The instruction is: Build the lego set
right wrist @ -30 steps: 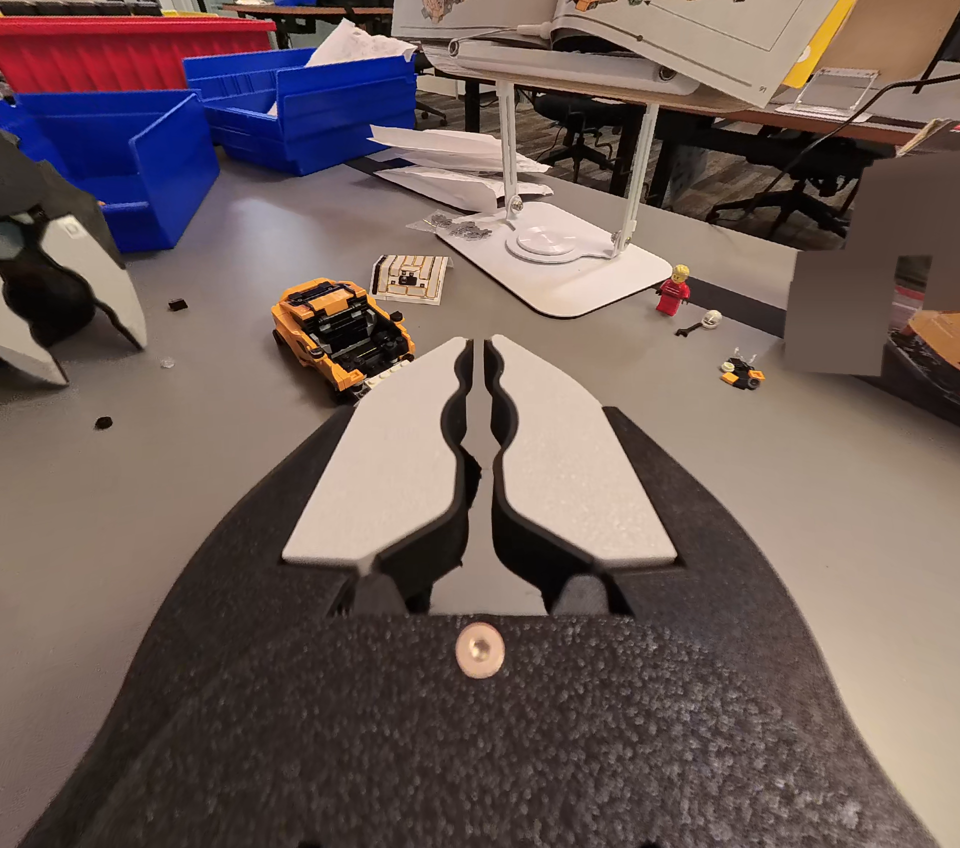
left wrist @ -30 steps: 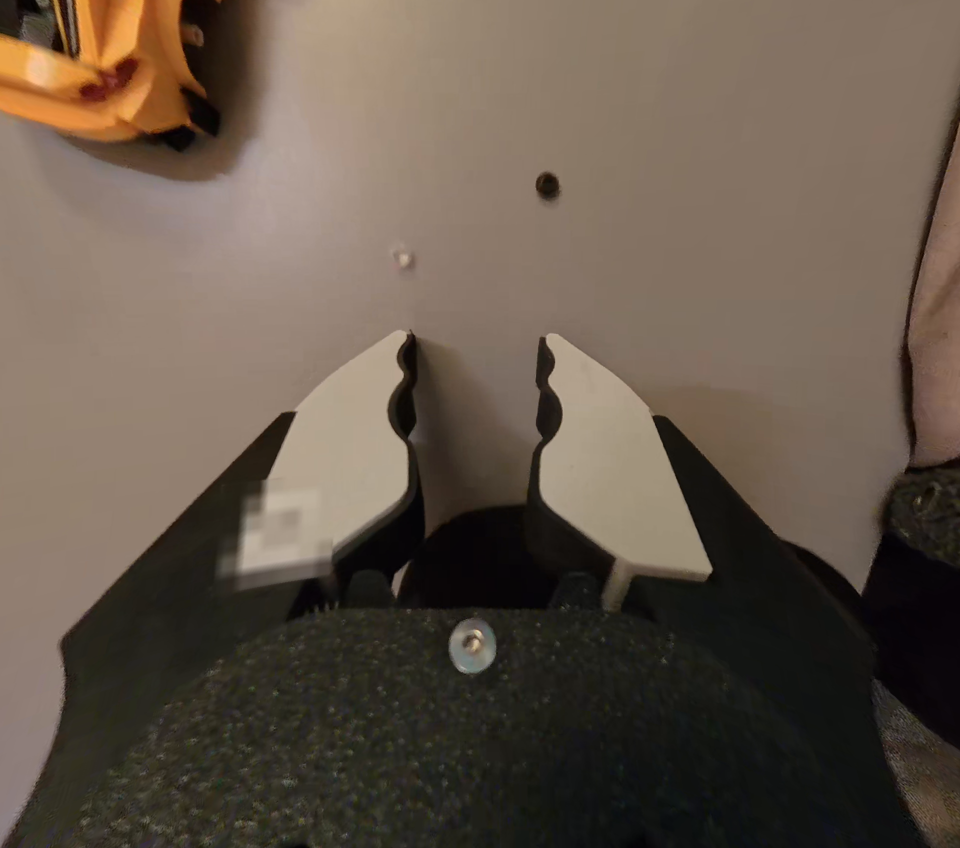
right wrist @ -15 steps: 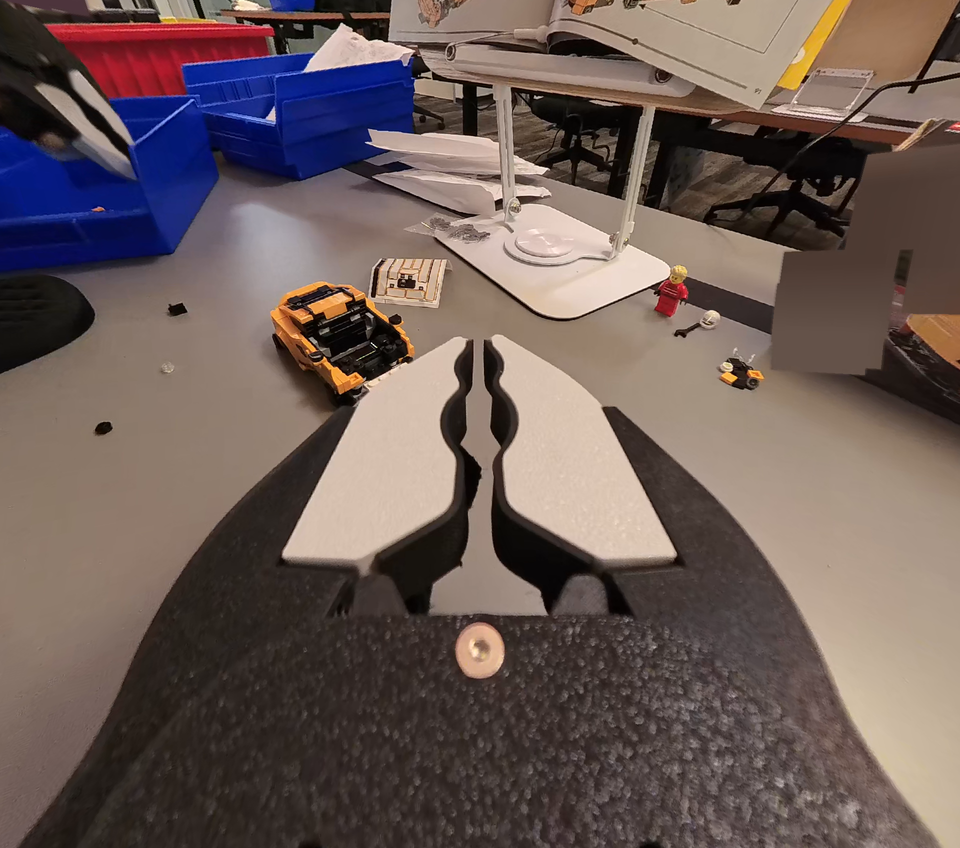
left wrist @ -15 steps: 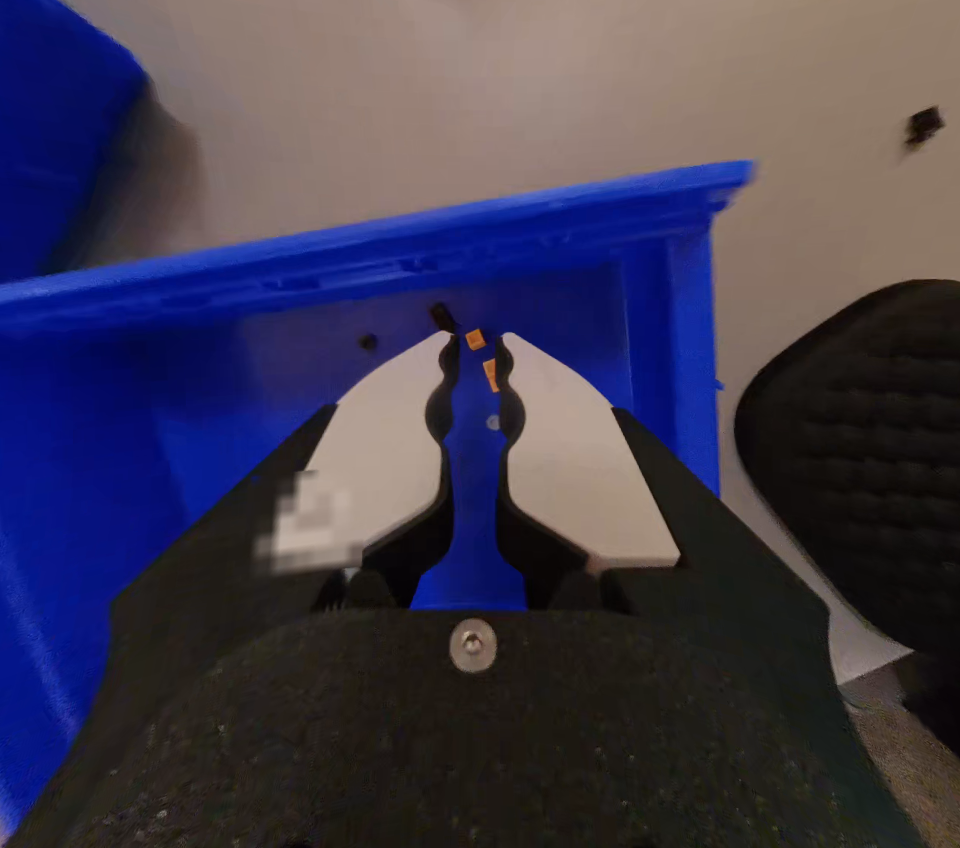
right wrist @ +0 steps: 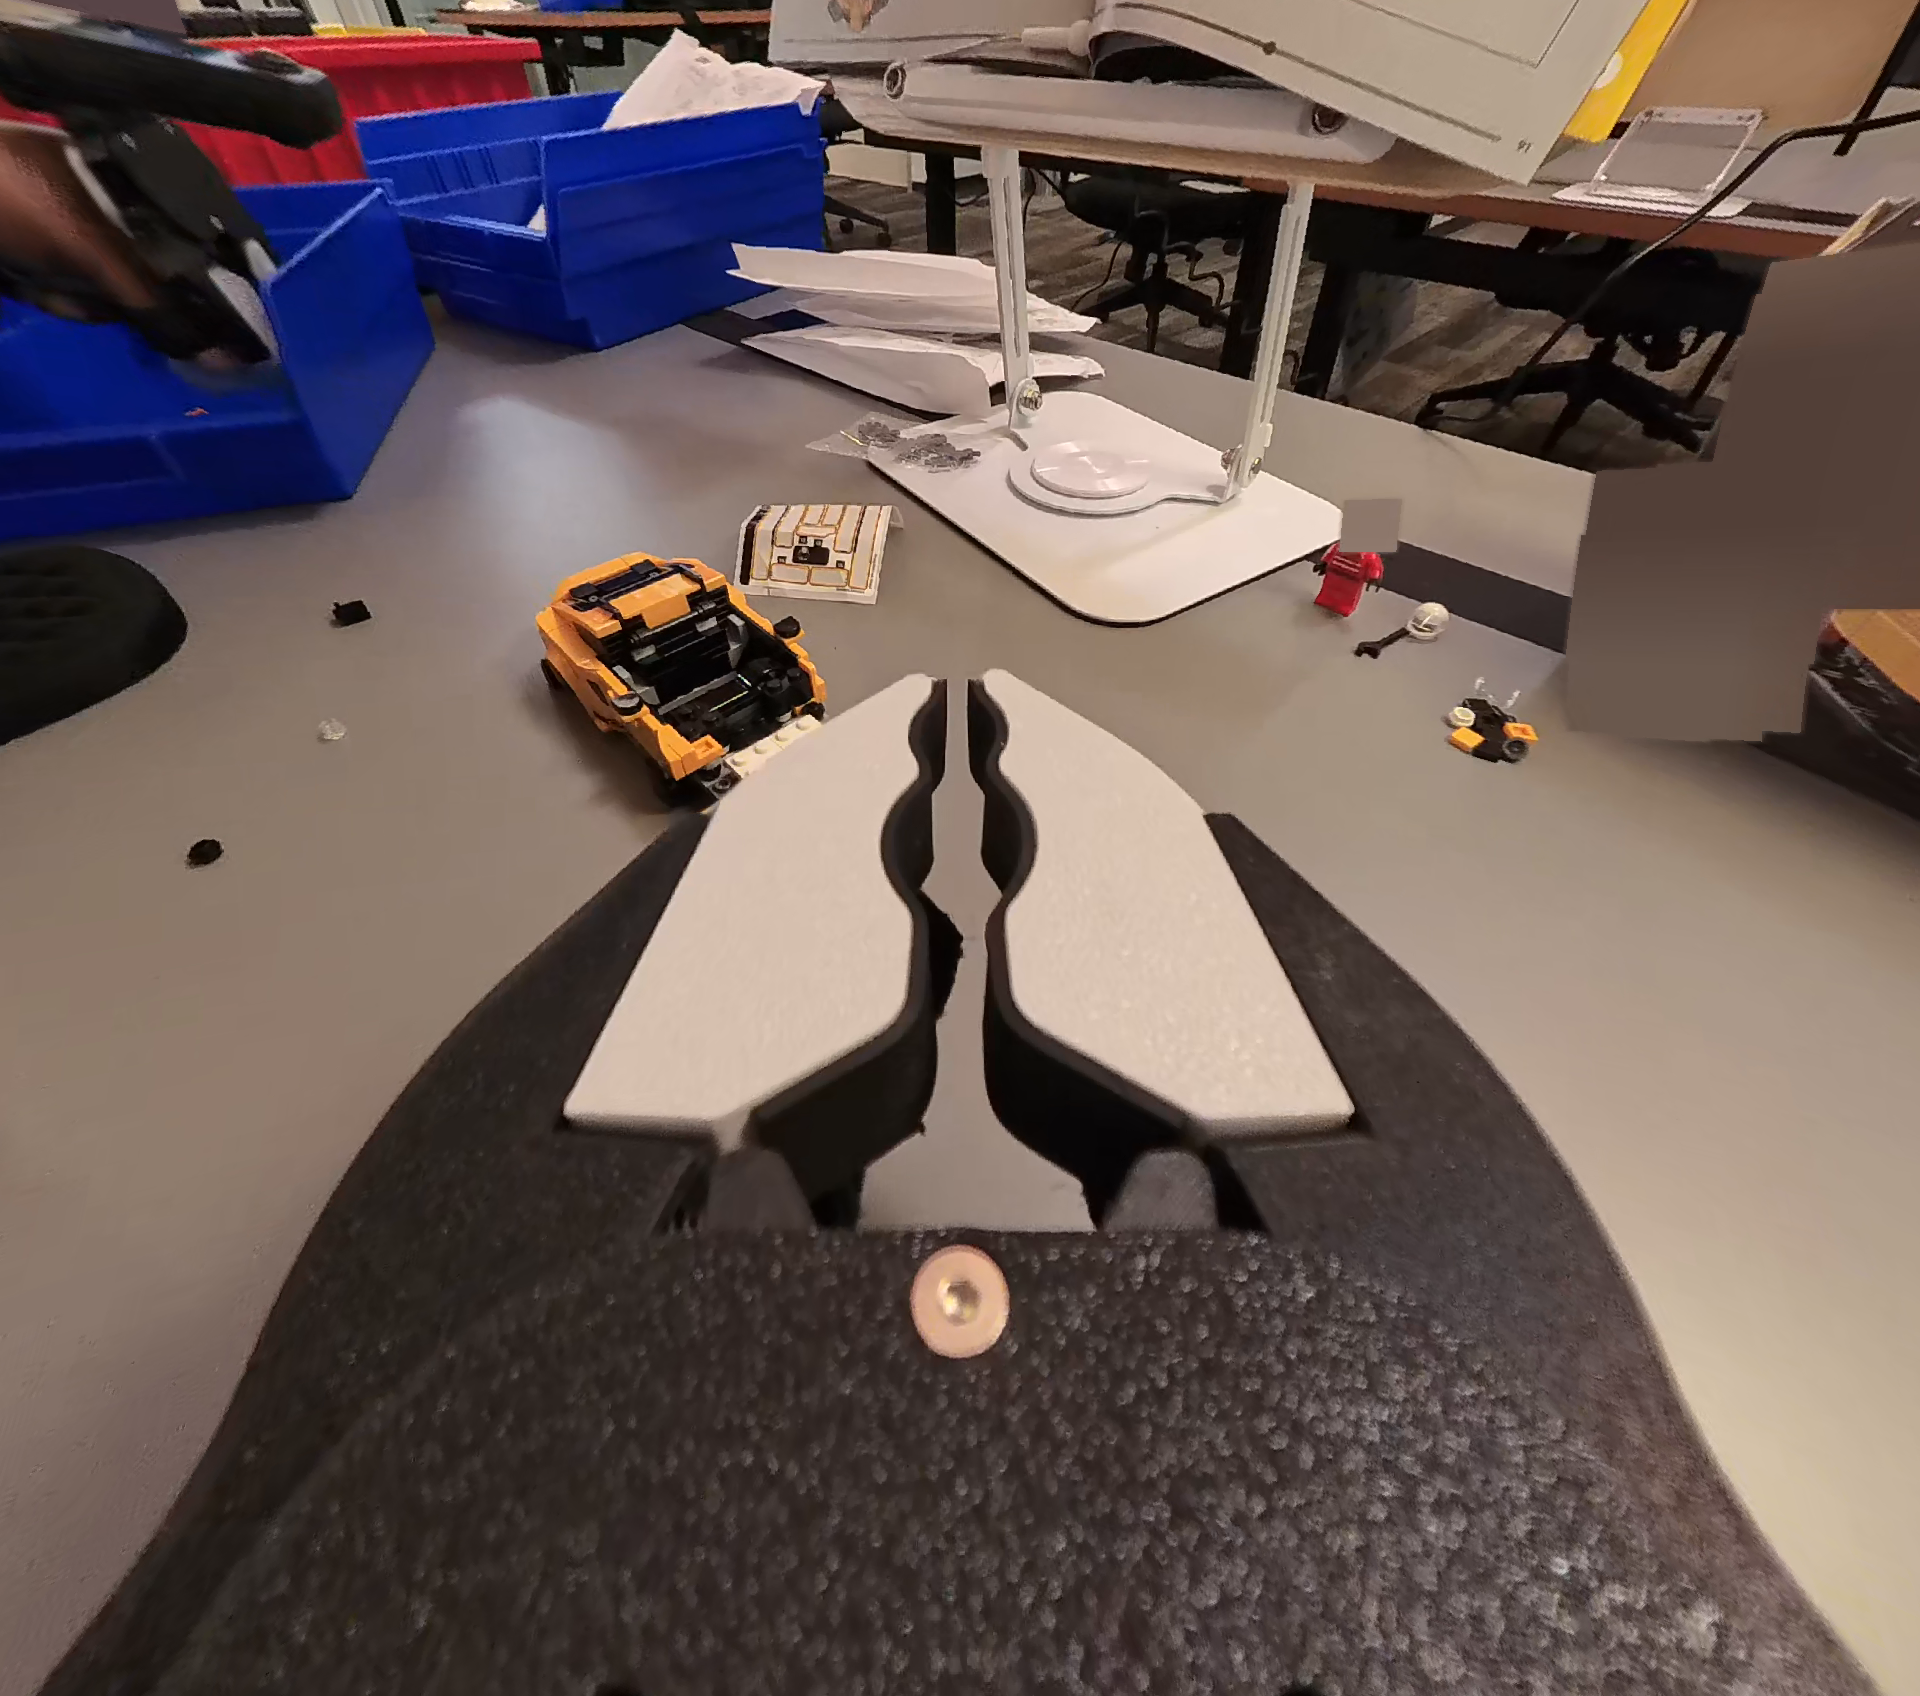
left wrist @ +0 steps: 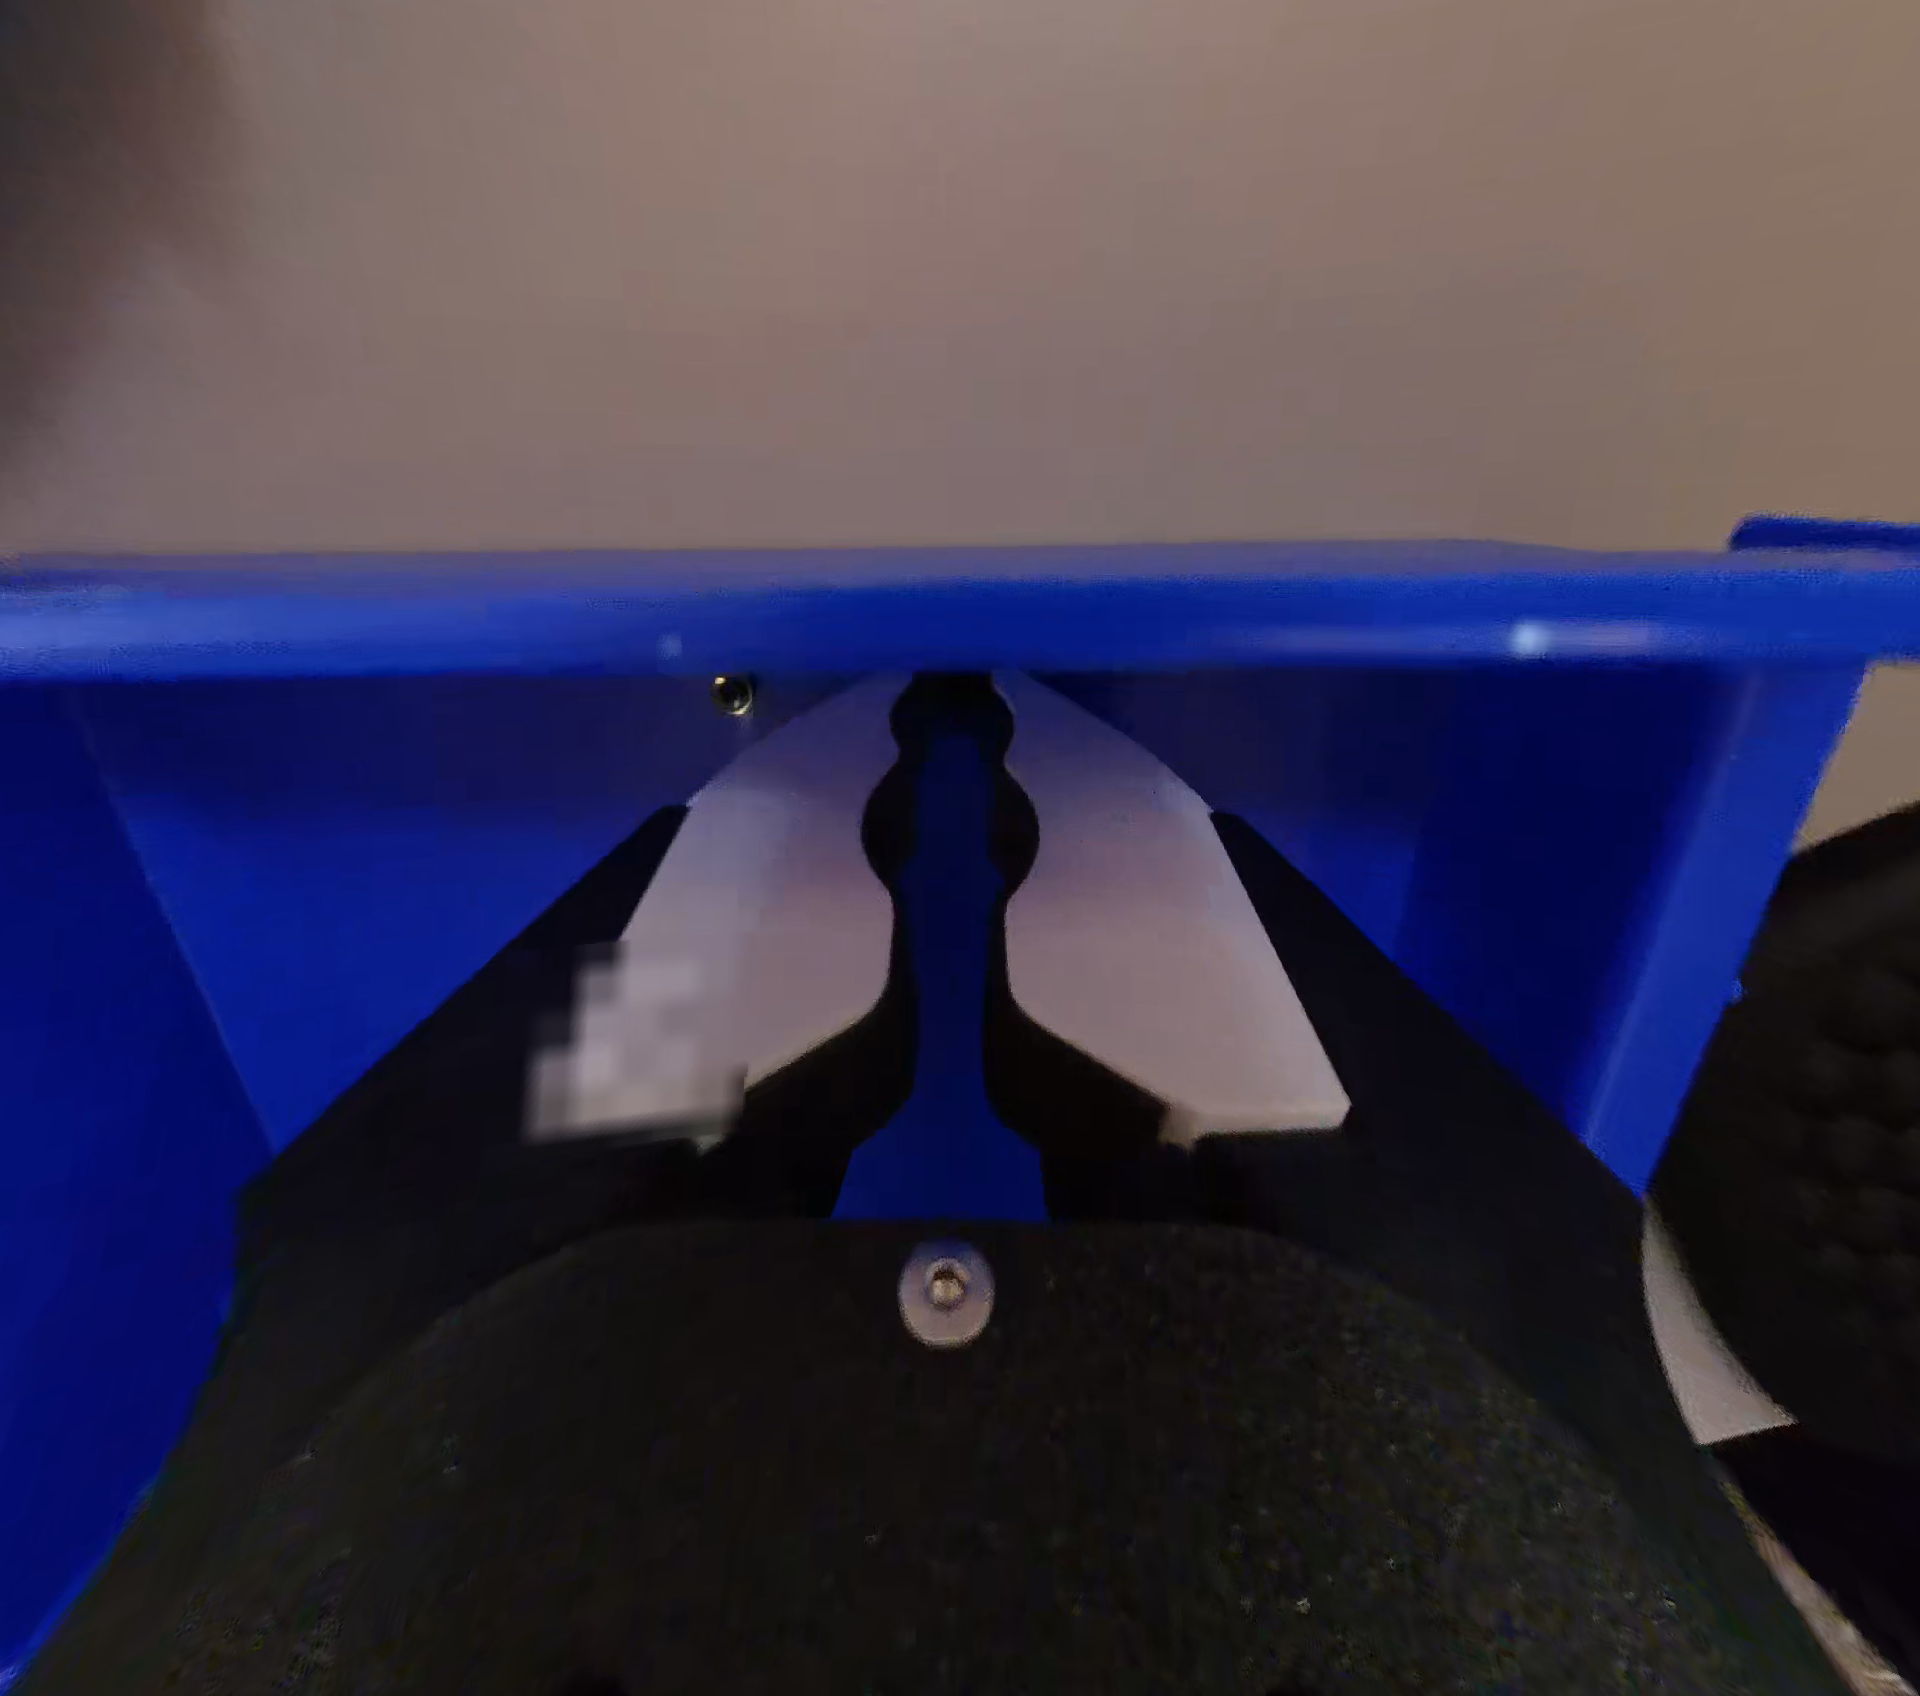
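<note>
1. While the left wrist view is blurred, it shows the left gripper (left wrist: pixel 951 696) reaching down into the near blue bin (left wrist: pixel 935 607), fingertips close under its far wall. Its jaws stand slightly apart with blue showing down the gap; something dark sits right at the tips, but I cannot tell whether it is a piece or the pads' own edge. A small dark stud (left wrist: pixel 734 694) lies just left of the tips. Judged risk: closing blind in this blur could pinch nothing, or nudge the piece against the wall and out of reach.

2. Seen from the right wrist view, the right gripper (right wrist: pixel 958 690) hovers low over the grey table (right wrist: pixel 1558 971), jaws nearly together and holding nothing. The orange lego car (right wrist: pixel 675 675), the task's thing, sits partly built just left of and beyond its tips. Far left, the left gripper (right wrist: pixel 223 316) dips into the near blue bin (right wrist: pixel 343 358).

3. Loose bits lie left of the car: a black piece (right wrist: pixel 351 611), a clear stud (right wrist: pixel 330 728), a black stud (right wrist: pixel 205 851). A careless sweep back from the bin could scatter them, or knock the unheld car.
</note>
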Demonstrator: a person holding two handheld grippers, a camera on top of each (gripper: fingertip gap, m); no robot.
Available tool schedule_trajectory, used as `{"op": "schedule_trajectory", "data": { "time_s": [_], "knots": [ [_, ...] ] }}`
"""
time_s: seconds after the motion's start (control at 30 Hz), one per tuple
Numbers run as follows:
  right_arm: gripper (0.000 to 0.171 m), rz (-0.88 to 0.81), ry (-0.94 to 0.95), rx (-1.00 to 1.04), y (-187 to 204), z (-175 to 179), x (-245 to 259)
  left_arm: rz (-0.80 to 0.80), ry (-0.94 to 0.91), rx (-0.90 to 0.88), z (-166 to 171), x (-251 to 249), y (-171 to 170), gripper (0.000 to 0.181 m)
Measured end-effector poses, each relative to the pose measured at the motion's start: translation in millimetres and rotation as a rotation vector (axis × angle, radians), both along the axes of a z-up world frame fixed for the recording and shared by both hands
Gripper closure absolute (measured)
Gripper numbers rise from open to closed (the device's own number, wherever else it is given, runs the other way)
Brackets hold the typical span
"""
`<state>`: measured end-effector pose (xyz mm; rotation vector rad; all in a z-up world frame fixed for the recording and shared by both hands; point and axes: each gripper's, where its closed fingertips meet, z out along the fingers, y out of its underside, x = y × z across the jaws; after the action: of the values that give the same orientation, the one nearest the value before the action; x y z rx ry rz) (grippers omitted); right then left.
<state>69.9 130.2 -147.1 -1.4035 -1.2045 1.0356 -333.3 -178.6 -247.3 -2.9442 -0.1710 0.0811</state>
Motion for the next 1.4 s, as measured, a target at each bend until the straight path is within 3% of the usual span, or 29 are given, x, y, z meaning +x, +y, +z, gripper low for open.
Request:
{"op": "schedule_trajectory", "data": {
  "time_s": [0.13, 0.27, 0.37, 0.47, 0.6, 0.7, 1.13, 1.4],
  "knots": [
    [0.168, 0.002, 0.015, 0.003, -0.8, 3.9, 0.9, -0.124, 0.011, 0.236, 66.2, 52.6, 27.6, 0.173],
    [0.168, 0.039, 0.007, 0.029, -11.1, 4.5, -3.0, -0.418, -0.217, 0.582, 131.6, 188.5, 76.1, 0.174],
    [0.167, 0.109, 0.029, 0.089, -34.2, 12.4, -7.6, -0.572, -0.509, 0.681, 128.1, 276.2, 99.2, 0.174],
    [0.164, 0.249, 0.082, 0.175, -79.8, 26.0, -17.1, -0.589, -0.962, 0.741, 130.2, 341.9, 117.3, 0.174],
    [0.150, 0.443, 0.081, 0.364, -145.8, 28.6, -25.7, -0.558, -1.346, 0.747, 138.2, 377.6, 140.6, 0.174],
    [0.146, 0.450, 0.102, 0.416, -157.5, 31.7, -25.6, -0.517, -1.514, 0.733, 144.3, 385.0, 147.6, 0.174],
    [0.155, 0.426, 0.064, 0.516, -163.0, 20.8, -30.1, -0.418, -1.588, 0.666, 124.2, 388.5, 150.2, 0.174],
    [0.156, 0.348, -0.040, 0.500, -152.2, 2.4, -41.6, -0.398, -1.349, 0.700, 102.2, 373.2, 155.4, 0.170]
  ]
}}
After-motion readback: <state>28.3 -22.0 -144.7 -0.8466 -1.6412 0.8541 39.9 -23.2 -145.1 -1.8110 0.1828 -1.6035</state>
